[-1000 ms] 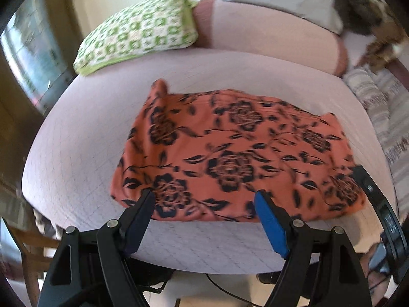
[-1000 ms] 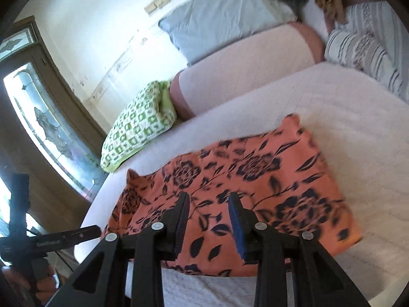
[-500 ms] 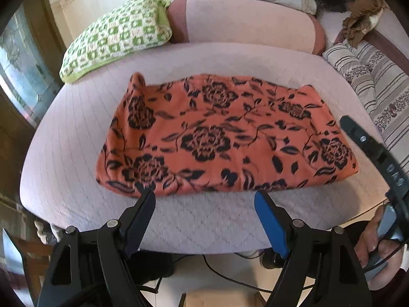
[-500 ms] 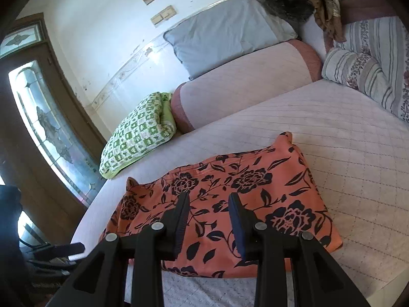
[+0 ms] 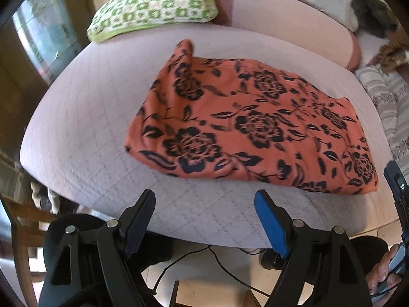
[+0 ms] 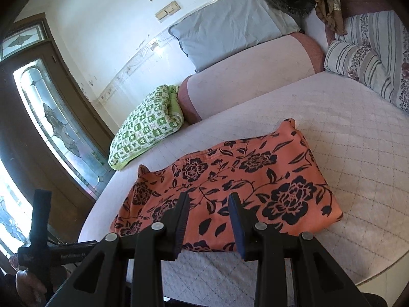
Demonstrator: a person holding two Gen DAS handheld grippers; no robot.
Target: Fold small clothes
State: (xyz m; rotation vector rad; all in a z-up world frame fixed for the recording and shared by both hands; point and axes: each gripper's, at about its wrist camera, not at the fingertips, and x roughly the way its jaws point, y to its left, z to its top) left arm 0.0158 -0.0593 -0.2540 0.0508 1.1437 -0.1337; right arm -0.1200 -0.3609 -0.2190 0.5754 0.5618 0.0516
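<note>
While both tongs, left (image 5: 204,204) wide and right (image 6: 208,204) narrower, hang empty, a shallow pinch may grab only the orange cloth's (image 5: 255,128) top layer.

Both wrist cameras overlook the orange cloth (image 5: 245,128) (image 6: 230,186), left steeper, slightly blurred.

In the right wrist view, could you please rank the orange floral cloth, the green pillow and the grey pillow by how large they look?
1. Orange cloth, though it lies nearest.
2. Grey pillow.
3. Green pillow.
</note>
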